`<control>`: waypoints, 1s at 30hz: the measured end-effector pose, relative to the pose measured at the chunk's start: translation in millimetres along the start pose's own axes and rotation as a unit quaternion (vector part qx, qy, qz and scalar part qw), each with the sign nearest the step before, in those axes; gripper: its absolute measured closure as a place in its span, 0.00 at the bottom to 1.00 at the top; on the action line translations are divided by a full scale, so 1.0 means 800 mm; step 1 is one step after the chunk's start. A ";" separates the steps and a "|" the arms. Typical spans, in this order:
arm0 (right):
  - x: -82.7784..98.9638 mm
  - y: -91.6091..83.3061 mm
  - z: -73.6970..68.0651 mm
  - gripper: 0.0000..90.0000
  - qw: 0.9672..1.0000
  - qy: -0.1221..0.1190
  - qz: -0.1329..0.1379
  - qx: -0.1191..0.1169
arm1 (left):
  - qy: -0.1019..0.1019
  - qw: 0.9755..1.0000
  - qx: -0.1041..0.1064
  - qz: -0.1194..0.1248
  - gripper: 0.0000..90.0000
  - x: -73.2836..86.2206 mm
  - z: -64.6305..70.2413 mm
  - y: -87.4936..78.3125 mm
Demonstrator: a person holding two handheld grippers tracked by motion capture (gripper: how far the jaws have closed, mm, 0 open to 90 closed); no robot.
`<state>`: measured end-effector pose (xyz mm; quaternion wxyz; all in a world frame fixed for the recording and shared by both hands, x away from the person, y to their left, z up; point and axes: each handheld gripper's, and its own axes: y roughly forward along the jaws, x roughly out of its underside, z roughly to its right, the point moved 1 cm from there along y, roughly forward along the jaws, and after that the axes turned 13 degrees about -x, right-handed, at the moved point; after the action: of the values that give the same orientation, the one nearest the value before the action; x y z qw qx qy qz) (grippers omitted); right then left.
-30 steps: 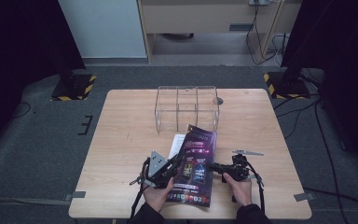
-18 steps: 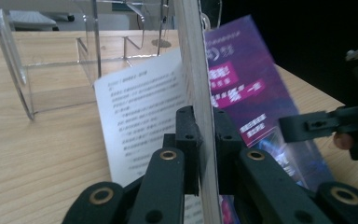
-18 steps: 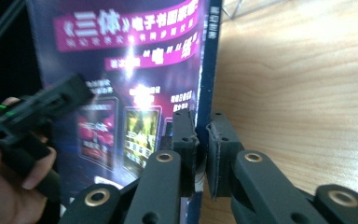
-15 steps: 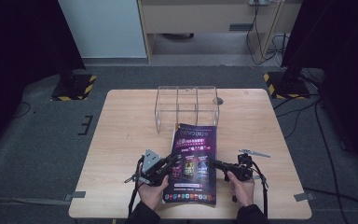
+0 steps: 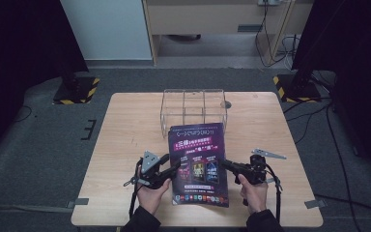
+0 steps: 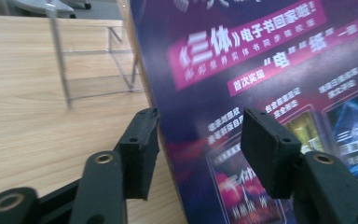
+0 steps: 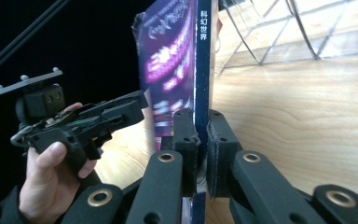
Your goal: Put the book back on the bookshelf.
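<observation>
A purple-covered magazine [image 5: 198, 159] is held off the wooden table [image 5: 125, 125], its cover facing up toward the high view. My right gripper [image 5: 224, 165] is shut on its right side; in the right gripper view the pads [image 7: 186, 133] clamp the dark blue spine [image 7: 201, 70]. My left gripper [image 5: 174, 166] is at the magazine's left edge. Its jaws have just been opening, and in the left gripper view they stand apart [image 6: 198, 128] with the cover's edge [image 6: 261, 60] between them, unpressed.
A clear acrylic rack [image 5: 193, 104] with several compartments stands just beyond the magazine, near the table's far edge. It shows again behind the magazine [image 6: 93, 65]. Bare wood lies to the left and right [image 5: 265, 125]. Dark floor surrounds the table.
The magazine has swung from skewed to square and come up with the right gripper. The left gripper's jaws have opened off its left edge.
</observation>
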<state>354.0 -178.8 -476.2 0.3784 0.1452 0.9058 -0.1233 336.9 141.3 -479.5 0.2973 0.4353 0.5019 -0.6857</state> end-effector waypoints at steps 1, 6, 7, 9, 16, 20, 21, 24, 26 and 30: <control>-0.001 0.001 -0.001 0.94 1.000 -0.001 0.000 -0.005 | 0.002 1.000 -0.006 -0.001 0.48 -0.001 -0.005 -0.002; -0.008 0.003 -0.008 0.94 1.000 -0.001 0.007 -0.004 | 0.009 0.999 -0.049 -0.014 0.38 0.004 -0.040 -0.015; -0.011 0.000 -0.010 0.94 1.000 -0.005 0.012 -0.005 | 0.009 0.998 -0.055 -0.016 0.37 0.006 -0.046 -0.016; -0.016 -0.003 -0.015 0.94 1.000 -0.012 0.019 -0.009 | 0.004 0.997 -0.075 -0.033 0.35 0.015 -0.065 -0.019; -0.048 0.002 -0.048 0.94 0.998 -0.051 0.031 -0.011 | -0.014 0.991 -0.117 -0.060 0.30 0.045 -0.110 -0.023; -0.061 0.002 -0.055 0.94 0.997 -0.066 0.036 -0.003 | -0.018 0.988 -0.138 -0.070 0.28 0.052 -0.123 -0.021; -0.065 0.002 -0.058 0.94 0.997 -0.068 0.038 -0.002 | -0.015 0.987 -0.143 -0.072 0.28 0.052 -0.125 -0.021; -0.074 0.000 -0.065 0.94 0.995 -0.083 0.045 0.002 | -0.012 0.984 -0.156 -0.083 0.27 0.054 -0.129 -0.020; -0.080 -0.003 -0.069 0.94 0.995 -0.091 0.050 0.007 | -0.003 0.982 -0.165 -0.090 0.26 0.057 -0.131 -0.020; -0.094 -0.010 -0.075 0.94 0.993 -0.101 0.064 0.014 | 0.006 0.979 -0.179 -0.102 0.25 0.059 -0.138 -0.017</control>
<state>362.3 -178.6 -380.2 0.4727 0.1954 0.8501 -0.1254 337.4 251.8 -529.2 0.2956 0.3259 0.6601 -0.6089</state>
